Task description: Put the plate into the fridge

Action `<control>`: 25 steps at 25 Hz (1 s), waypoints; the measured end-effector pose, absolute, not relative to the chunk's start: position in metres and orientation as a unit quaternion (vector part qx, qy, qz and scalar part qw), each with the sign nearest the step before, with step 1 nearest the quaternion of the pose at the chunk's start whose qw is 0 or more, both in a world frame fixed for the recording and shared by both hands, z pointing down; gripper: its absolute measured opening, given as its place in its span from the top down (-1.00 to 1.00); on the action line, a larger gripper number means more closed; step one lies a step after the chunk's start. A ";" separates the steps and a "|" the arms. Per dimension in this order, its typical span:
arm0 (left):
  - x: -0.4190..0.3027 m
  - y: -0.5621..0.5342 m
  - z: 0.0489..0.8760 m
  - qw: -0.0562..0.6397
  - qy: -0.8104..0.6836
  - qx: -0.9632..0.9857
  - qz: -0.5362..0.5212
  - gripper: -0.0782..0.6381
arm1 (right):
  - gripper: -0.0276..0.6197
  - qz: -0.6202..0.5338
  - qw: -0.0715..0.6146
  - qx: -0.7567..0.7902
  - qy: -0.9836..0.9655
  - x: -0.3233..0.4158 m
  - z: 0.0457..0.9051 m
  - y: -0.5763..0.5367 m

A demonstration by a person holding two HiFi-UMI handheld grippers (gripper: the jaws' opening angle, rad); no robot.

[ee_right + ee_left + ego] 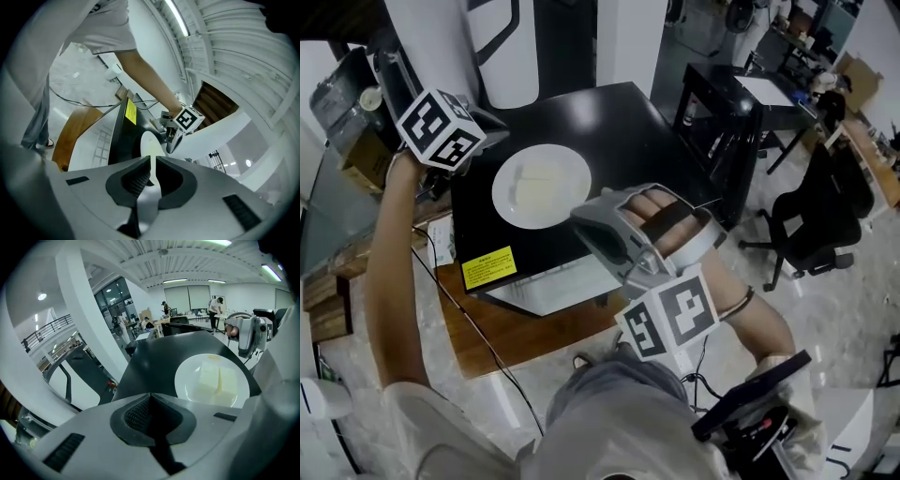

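Note:
A white plate [541,185] carrying two pale blocks [216,380] rests on the flat black top of the fridge [619,122]. My right gripper [579,218] is at the plate's near right edge, and in the right gripper view its jaws are shut on the thin white rim [151,149]. My left gripper [495,122], with its marker cube, hovers just off the plate's far left edge. Its jaws [151,397] are shut with nothing between them. The plate [213,379] lies ahead and to the right of them.
The fridge has a yellow label [488,268] on its near side and stands on a wooden board [502,342]. A black frame table [722,98] and an office chair [811,225] stand to the right. A cable trails over the floor [487,347].

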State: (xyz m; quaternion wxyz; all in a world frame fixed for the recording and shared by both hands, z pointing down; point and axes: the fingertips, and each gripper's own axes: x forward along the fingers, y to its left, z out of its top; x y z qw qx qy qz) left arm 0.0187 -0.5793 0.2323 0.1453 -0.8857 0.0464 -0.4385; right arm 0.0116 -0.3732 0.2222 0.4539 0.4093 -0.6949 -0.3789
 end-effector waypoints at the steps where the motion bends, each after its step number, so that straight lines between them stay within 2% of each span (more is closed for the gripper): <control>1: 0.022 -0.583 0.235 0.147 0.043 -0.884 -0.442 0.73 | 0.85 -0.381 0.464 0.402 -0.691 0.014 0.225 -0.379; 7: 0.032 -0.584 0.249 0.161 0.021 -0.878 -0.450 0.73 | 0.85 -0.385 0.513 0.360 -0.678 0.017 0.248 -0.392; 11: 0.040 -0.584 0.257 0.168 0.014 -0.878 -0.448 0.73 | 0.61 -0.384 0.540 0.332 -0.671 0.022 0.253 -0.398; 16: 0.040 -0.588 0.269 0.170 0.002 -0.872 -0.458 0.73 | 0.58 -0.400 0.583 0.305 -0.638 0.022 0.261 -0.410; 25: 0.043 -0.581 0.265 0.158 -0.009 -0.878 -0.452 0.73 | 0.59 -0.460 0.579 0.327 -0.588 0.017 0.255 -0.424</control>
